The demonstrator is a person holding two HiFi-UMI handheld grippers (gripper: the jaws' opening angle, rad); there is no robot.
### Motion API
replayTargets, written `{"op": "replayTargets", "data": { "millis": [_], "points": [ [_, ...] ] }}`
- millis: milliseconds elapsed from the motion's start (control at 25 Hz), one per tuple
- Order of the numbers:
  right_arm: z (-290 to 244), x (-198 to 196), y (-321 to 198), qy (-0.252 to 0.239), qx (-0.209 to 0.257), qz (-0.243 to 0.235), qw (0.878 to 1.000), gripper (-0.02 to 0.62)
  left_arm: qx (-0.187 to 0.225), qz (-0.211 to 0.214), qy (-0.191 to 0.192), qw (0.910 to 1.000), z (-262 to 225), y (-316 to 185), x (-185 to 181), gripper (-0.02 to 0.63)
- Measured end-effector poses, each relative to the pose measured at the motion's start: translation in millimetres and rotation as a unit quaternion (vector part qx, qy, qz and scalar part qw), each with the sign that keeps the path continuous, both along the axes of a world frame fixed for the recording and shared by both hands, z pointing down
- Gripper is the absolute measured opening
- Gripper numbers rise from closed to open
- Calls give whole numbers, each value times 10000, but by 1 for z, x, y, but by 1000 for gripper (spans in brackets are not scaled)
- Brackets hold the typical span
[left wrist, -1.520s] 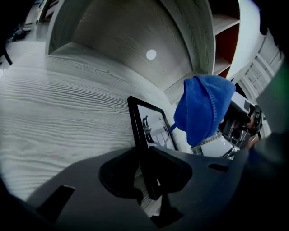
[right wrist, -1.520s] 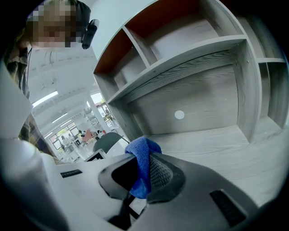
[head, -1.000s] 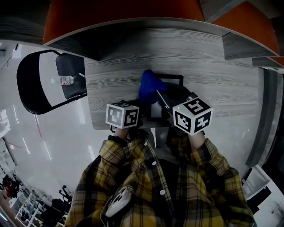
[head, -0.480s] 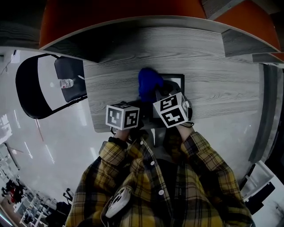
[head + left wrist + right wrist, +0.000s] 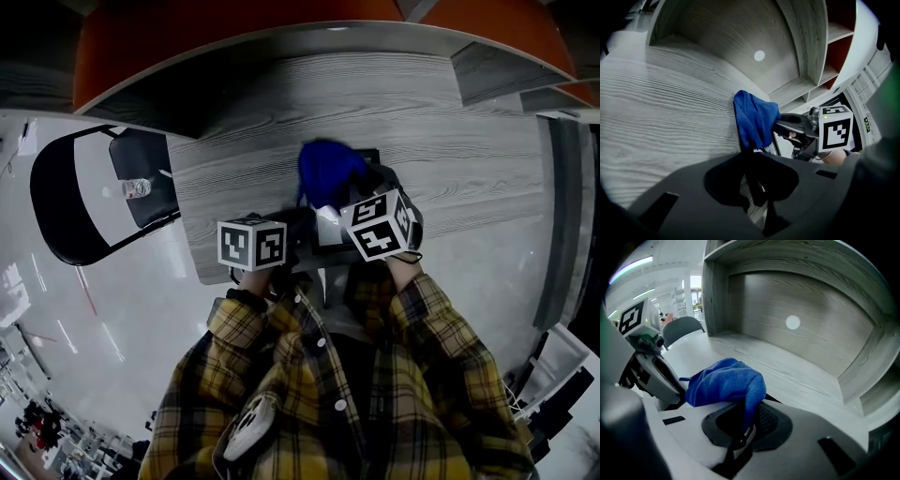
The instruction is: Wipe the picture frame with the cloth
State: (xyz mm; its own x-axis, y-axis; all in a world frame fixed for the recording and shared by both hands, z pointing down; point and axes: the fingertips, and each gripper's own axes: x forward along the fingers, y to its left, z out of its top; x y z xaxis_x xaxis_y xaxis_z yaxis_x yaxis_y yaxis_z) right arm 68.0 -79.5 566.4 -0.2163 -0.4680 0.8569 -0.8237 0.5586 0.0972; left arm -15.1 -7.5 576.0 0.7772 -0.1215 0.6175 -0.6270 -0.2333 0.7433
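A blue cloth (image 5: 328, 171), bunched into a soft, rumpled mound, sits against the far part of a black-rimmed picture frame (image 5: 327, 226) near the front edge of the grey wood-grain tabletop (image 5: 469, 178). One fold of the cloth is pinched in the right gripper (image 5: 740, 427), and the rest spills forward over its jaws. The frame's near edge, a thin dark bar beside a pale pane, is clamped in the left gripper (image 5: 754, 185). Whether the frame lies flat or tilted cannot be told.

Nappy blue cloth (image 5: 328, 172), a smooth black picture frame (image 5: 372, 153), a matt grey wood-grain tabletop (image 5: 469, 141), a glossy pale floor (image 5: 122, 309) and a woven plaid shirt (image 5: 394, 394).
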Motion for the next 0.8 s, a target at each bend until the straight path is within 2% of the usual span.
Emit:
{"op": "replayTargets", "data": {
  "millis": [320, 440, 600, 720, 800],
  "points": [
    [-8, 43, 8, 406, -12, 328, 9986, 41, -33, -16, 18, 10000, -1, 2, 0, 66],
    [-6, 62, 10, 418, -62, 665, 9969, 41, -28, 0, 29, 10000, -1, 1, 1, 66],
    [4, 93, 18, 671, -292, 1012, 9922, 41, -32, 9, 27, 10000, 0, 1, 1, 66],
    [-11, 89, 24, 304, -186, 1095, 9933, 41, -45, 11, 21, 10000, 0, 1, 1, 66],
    [-34, 71, 26, -218, -40, 1104, 9936, 41, -41, 12, 20, 10000, 0, 1, 2, 66]
  ]
}}
